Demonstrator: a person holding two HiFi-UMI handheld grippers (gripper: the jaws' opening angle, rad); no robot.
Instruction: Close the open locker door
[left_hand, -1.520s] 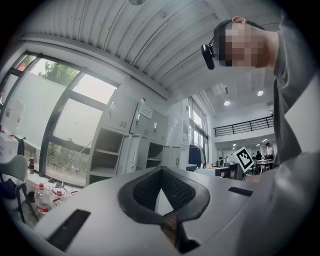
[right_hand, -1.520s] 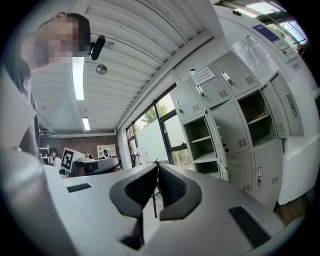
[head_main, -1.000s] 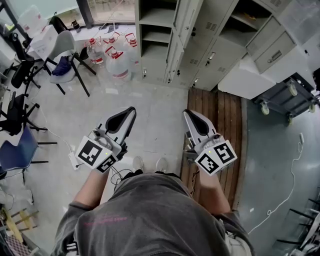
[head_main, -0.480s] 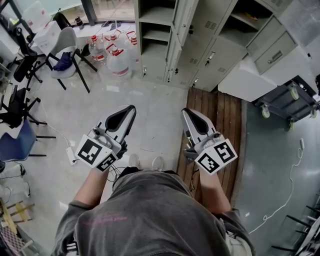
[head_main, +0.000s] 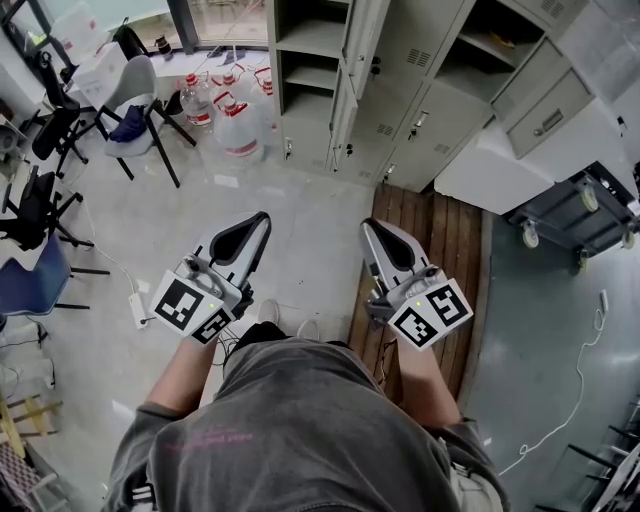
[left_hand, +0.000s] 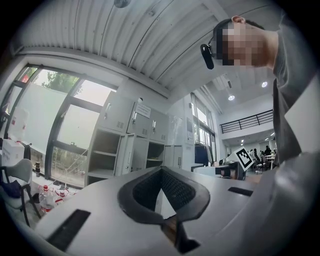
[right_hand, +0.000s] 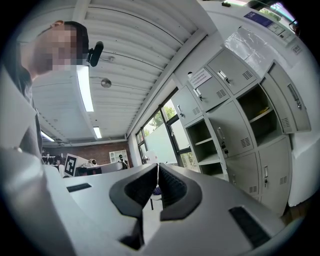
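Note:
A bank of grey lockers (head_main: 420, 70) runs along the top of the head view. One tall door (head_main: 352, 62) stands open beside bare shelves (head_main: 308, 45), and another compartment (head_main: 500, 35) further right is open too. My left gripper (head_main: 263, 218) and right gripper (head_main: 368, 226) are held side by side over the floor, pointing at the lockers and well short of them. Both are shut with nothing between the jaws. The left gripper view shows its shut tips (left_hand: 161, 169) with the open door (left_hand: 125, 155) beyond. The right gripper view shows its shut tips (right_hand: 157, 166) and the open shelves (right_hand: 205, 145).
Large water bottles (head_main: 235, 125) stand on the floor left of the lockers. Chairs (head_main: 130, 95) crowd the left side. A wooden platform (head_main: 435, 235) lies before the lockers on the right, next to a white cabinet (head_main: 520, 150) and a wheeled cart (head_main: 580, 215). A cable (head_main: 570, 390) trails on the floor.
The person has stepped toward the lockers, so the lockers and floor sit lower in the head view. Both grippers stay shut and keep their places ahead of the body.

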